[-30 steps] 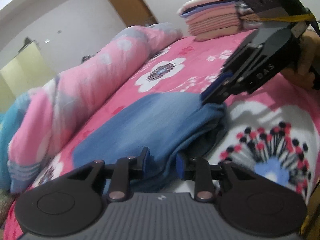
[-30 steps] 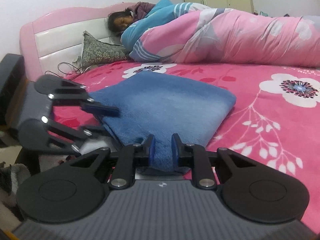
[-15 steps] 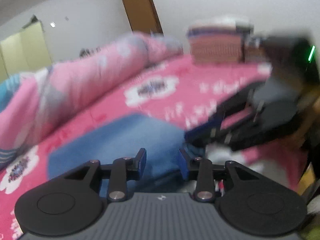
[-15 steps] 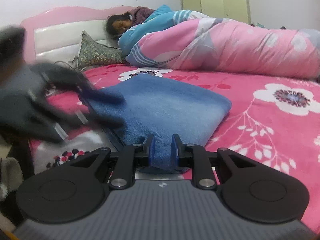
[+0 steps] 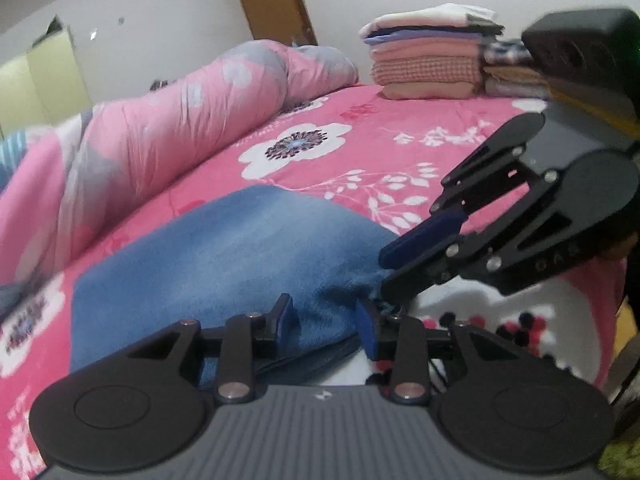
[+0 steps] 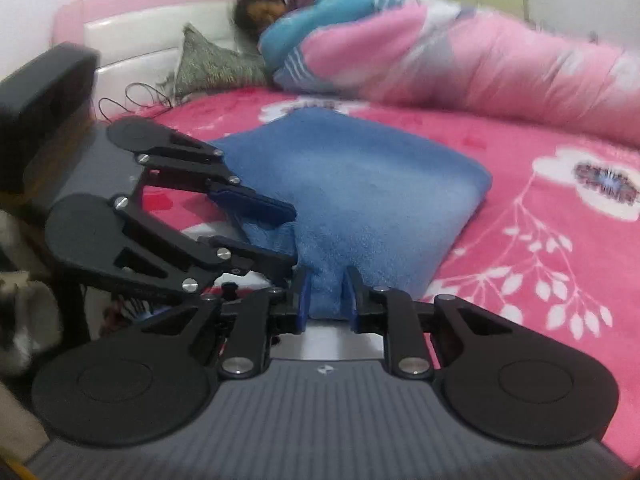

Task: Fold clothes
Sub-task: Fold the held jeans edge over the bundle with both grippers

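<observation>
Pinching the near edge of the folded blue garment (image 6: pixel 360 184) with my right fingers (image 6: pixel 327 298), I keep it lying flat on the pink flowered bed (image 6: pixel 560 248). My left fingers (image 5: pixel 326 320) stand parted around its other near corner, not pressing it. A stack of folded clothes (image 5: pixel 428 60) sits far behind.

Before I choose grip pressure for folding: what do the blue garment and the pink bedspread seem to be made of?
The blue garment looks like soft fleece or terry: matte, with a fuzzy nap and thick rounded folds. The pink bedspread looks like plush printed fabric, with a faint sheen and white flowers; the blur leaves its weave open.
</observation>
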### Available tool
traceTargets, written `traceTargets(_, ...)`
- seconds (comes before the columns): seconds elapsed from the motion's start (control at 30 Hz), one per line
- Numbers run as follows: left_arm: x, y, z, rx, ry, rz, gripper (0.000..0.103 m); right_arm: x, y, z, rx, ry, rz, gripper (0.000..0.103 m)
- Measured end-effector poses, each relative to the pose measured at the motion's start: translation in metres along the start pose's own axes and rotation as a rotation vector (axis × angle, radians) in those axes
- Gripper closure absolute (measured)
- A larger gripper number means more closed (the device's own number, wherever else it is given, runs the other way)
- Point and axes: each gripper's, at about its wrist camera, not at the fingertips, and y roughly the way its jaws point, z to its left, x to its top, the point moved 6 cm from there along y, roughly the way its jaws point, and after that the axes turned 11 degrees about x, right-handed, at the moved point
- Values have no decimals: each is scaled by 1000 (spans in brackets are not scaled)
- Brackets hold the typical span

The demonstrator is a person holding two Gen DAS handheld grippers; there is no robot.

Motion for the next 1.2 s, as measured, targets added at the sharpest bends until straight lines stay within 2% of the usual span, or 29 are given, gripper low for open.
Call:
traceTargets(0.17,1,0,3,-8,-14,-2,66,19,-14,2,6,27,4,88)
traceTargets(0.3,0,-2,2,-4,-15,-1,66,45,-26,-2,-31,21,-105,88)
traceTargets(0.33,-1,-2,3,-2,-18,1,66,43,-20,-6,-31,38,-93,88)
traceTargets(0.43,-1,-9,4,7,-12,22,66,7,13,-7,-41,40,-35,88)
traceTargets(0.47,0,-15,5,7,-16,20,66,4,12,-6,-46,26,-54,88)
traceTargets(0.57,5,-31,13,32,-21,-16,66,7,6,-13,-26,112,-72,88)
traceTargets(0.63,6,-38,19,59,-20,-31,65,5,6,-13,-22,98,-83,88)
traceTargets(0.73,-14,-24,33,108,-21,44,68,4,6,-12,-20,105,-92,88)
traceTargets(0.87,-27,-25,41,79,-51,40,69,4,8,-10,-19,91,-109,88)
traceTargets(1.03,-40,-29,48,105,-78,140,69,0,2,-13,-9,102,-135,88)
traceTargets(1.1,-38,-43,58,102,-134,116,69,0,2,-14,-4,109,-140,88)
traceTargets(1.2,-23,-64,70,84,-231,34,69,-1,2,-14,-1,110,-145,88)
